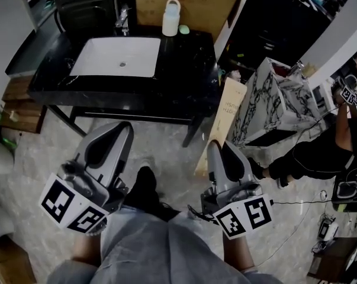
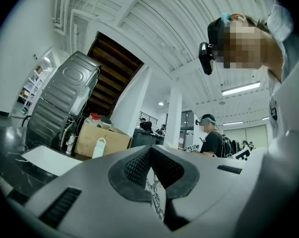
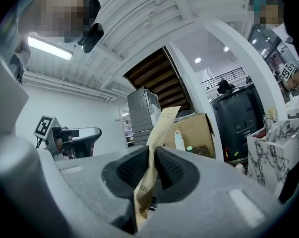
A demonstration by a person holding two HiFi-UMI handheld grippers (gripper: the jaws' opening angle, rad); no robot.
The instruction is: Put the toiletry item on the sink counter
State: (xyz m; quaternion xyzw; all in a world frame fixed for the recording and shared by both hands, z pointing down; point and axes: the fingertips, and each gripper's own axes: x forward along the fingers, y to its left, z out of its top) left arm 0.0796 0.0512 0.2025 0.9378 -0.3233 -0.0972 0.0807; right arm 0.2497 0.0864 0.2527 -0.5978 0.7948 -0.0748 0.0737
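Dark lettering is printed along the flat tan carton [image 1: 221,123]; in the right gripper view the word "BATH" can be made out near the upper end of the carton [image 3: 162,125], while the letters beside it and lower down are too small or too blurred to be read. Black-and-white square code patterns, without letters or numbers, are carried on the left marker cube [image 1: 68,203] and the right marker cube [image 1: 243,215]. No other print is legible.

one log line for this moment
right gripper: shut on tan packet | left gripper: shut, empty | sink counter: ahead, packet not yet on it
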